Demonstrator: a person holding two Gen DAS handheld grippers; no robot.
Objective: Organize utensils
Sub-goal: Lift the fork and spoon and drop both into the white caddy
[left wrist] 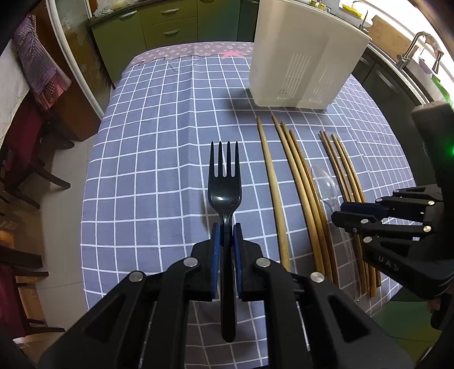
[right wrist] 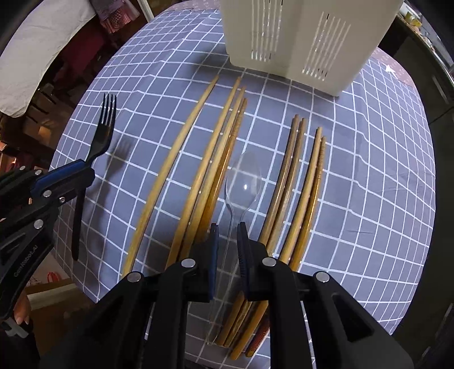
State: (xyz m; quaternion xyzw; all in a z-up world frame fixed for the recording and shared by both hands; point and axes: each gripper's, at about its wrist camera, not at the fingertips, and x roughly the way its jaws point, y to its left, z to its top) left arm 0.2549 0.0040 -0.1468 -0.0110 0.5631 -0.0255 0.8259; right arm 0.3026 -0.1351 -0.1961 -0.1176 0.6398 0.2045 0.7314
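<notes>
My left gripper [left wrist: 226, 227] is shut on a black plastic fork [left wrist: 224, 181] and holds it above the checked tablecloth, tines pointing away; it also shows in the right wrist view [right wrist: 102, 133]. My right gripper [right wrist: 228, 227] straddles the handle of a clear plastic spoon [right wrist: 242, 178] lying on the cloth, its jaws narrowly apart around the handle. Several wooden chopsticks [right wrist: 198, 170] lie either side of the spoon. A white slotted utensil holder [left wrist: 300, 54] stands at the far side of the table.
The table carries a blue-grey checked cloth [left wrist: 159, 147]. Green cabinets [left wrist: 170, 25] stand behind it, a sink tap [left wrist: 411, 48] at the right, chairs and draped cloths [left wrist: 37, 65] at the left.
</notes>
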